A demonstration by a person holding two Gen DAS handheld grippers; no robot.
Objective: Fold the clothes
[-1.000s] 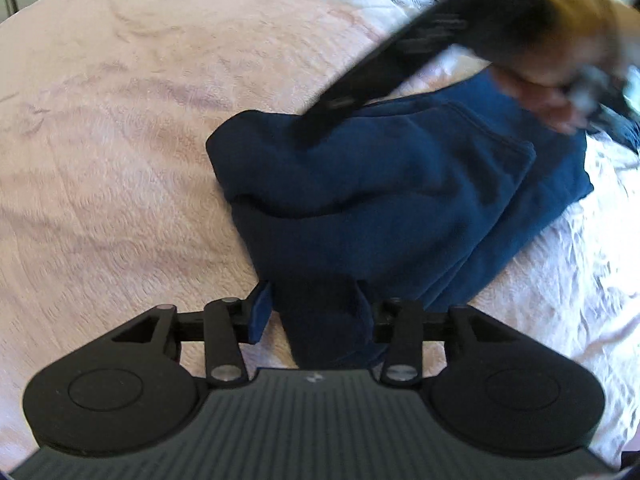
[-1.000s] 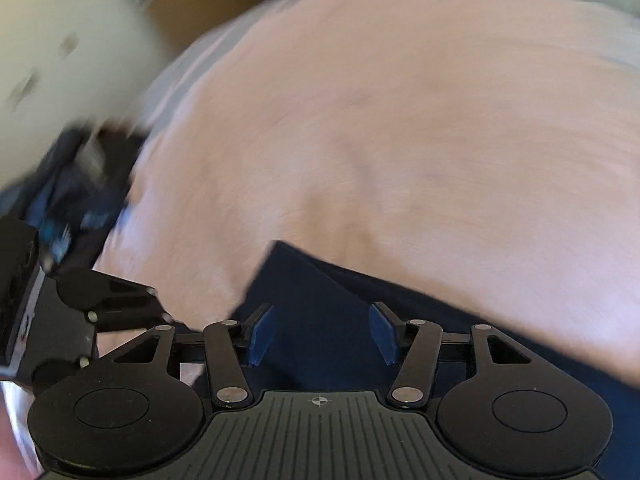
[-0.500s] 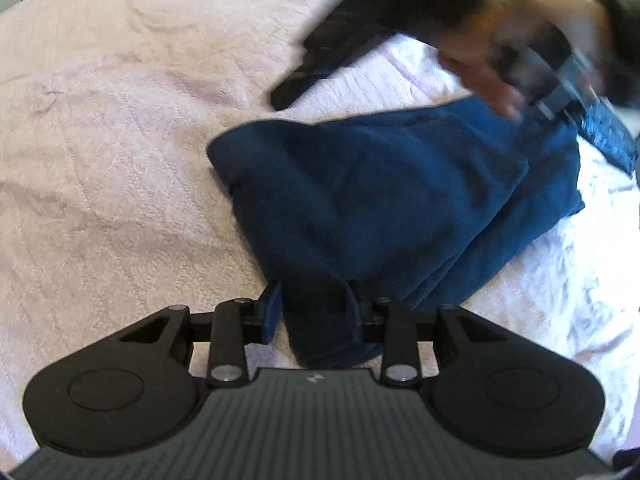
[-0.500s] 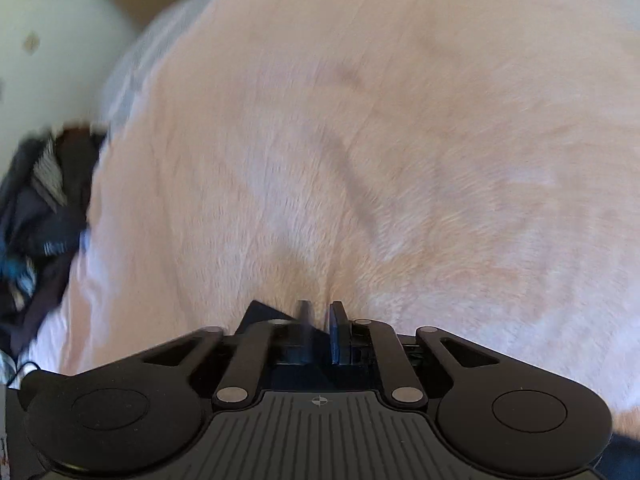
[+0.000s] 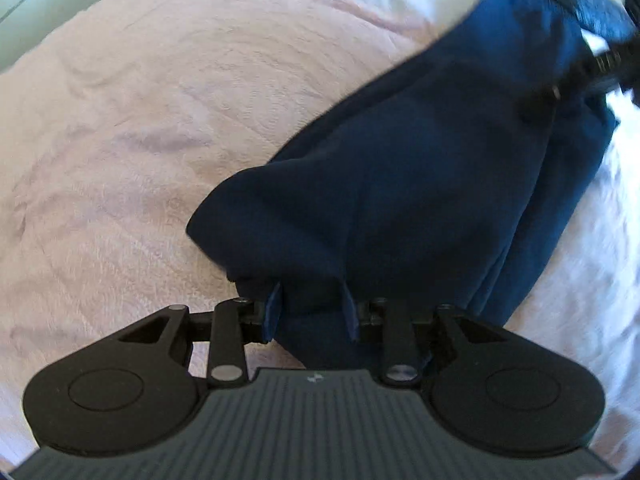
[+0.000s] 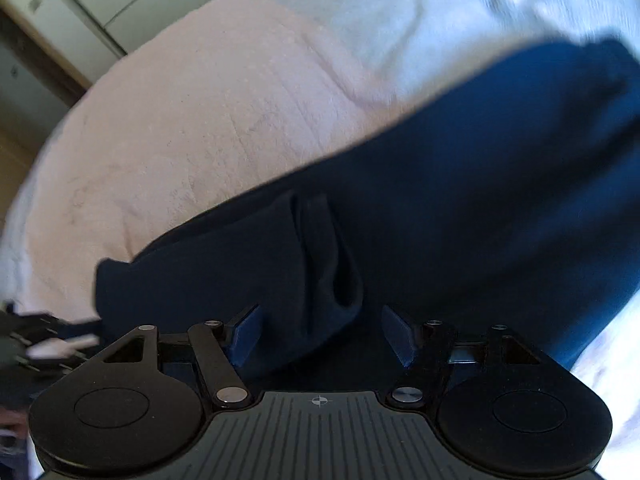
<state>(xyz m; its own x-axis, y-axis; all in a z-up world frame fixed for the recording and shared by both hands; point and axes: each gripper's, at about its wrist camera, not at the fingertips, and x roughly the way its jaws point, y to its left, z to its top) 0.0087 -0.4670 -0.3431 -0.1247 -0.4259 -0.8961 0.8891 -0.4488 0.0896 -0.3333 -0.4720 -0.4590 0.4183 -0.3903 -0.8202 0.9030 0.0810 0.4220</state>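
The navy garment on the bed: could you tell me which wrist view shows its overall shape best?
The left wrist view: the navy garment appears nearly whole, folded edges against the pink bedspread, one end between the left gripper jaws. The right wrist view shows only a close dark expanse with a bunched fold before the right gripper.

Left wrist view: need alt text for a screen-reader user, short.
The left hand-held gripper clamps a bunched fold of a navy blue sweatshirt, with both blue fingertip pads pressed against the cloth. The garment stretches up and to the right across a pale pink bedspread, where the other, blurred black gripper meets its far end.
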